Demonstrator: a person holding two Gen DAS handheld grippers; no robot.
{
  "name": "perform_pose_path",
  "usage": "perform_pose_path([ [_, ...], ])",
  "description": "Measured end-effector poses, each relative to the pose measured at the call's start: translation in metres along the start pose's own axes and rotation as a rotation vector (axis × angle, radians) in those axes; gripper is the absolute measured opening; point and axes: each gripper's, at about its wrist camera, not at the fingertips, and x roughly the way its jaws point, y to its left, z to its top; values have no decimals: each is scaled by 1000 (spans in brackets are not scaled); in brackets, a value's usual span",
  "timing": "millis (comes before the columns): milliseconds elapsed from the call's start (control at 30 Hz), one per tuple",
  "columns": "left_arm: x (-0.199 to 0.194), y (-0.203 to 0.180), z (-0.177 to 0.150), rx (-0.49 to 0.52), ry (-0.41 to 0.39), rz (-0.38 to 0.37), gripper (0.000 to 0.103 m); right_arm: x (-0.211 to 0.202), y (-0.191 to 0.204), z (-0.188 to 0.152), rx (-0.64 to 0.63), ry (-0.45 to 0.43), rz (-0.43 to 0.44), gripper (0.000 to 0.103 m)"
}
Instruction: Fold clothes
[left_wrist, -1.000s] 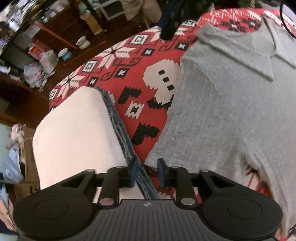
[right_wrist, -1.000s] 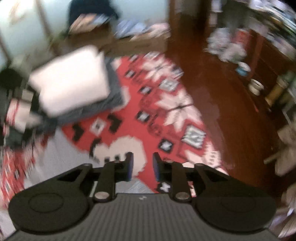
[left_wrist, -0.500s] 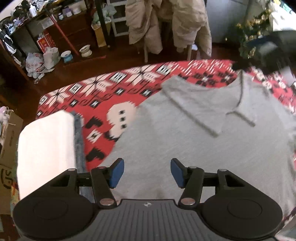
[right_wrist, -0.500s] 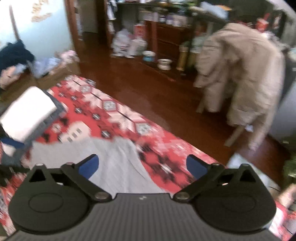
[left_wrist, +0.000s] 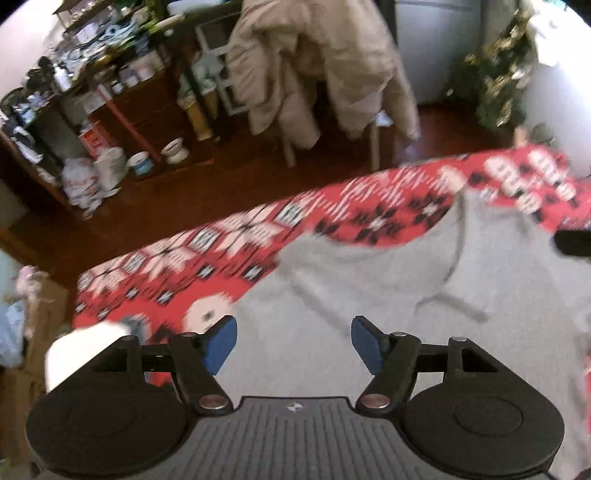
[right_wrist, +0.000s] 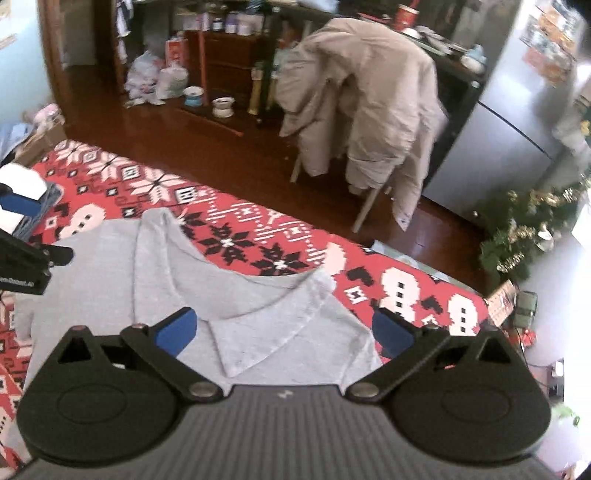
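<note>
Both grippers lifted away; left gripper (left_wrist: 293, 341) opening, right gripper (right_wrist: 284, 328) wide, grey shirt (right_wrist: 236, 295) ungripped below their jaws.

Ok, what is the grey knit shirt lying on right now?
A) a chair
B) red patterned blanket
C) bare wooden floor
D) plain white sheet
B: the grey knit shirt lies spread flat on the red patterned blanket, whose red, white and black motifs show around the collar in both wrist views.
</note>
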Motion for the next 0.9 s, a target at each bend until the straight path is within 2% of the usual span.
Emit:
perform_pose_path([
  [100,-1,-16,15,51,-40,3,68,0,-12,10,52,11,-37,102],
  [167,-2,-23,22,66,-73,19,74,1,-20,19,77,-4,-51,102],
  [233,3,-23,27,9,-73,-24,75,1,-27,28,108,-37,-71,102],
  [300,15,-22,31,-62,-31,-95,74,3,-34,35,136,-24,-69,102],
  [333,22,-23,31,-78,-10,-110,67,6,-37,38,151,-14,-62,102],
  [367,28,-24,32,-95,10,-125,51,9,-40,40,165,6,-45,102],
  [400,35,-26,32,-106,31,-137,41,13,-43,42,180,26,-28,102],
  [467,50,-29,31,-115,74,-154,0,21,-46,43,194,37,0,100],
  [533,63,-30,29,-131,91,-181,0,30,-46,40,213,20,38,81],
  [600,75,-28,28,-144,97,-235,0,51,-44,35,267,68,75,32],
  [667,85,-27,30,-153,89,-279,0,77,-41,29,307,113,128,16],
  [767,101,-29,34,-145,83,-315,0,110,-26,19,274,114,173,9],
  [900,134,-35,35,-142,116,-336,0,151,2,9,201,125,221,8],
])
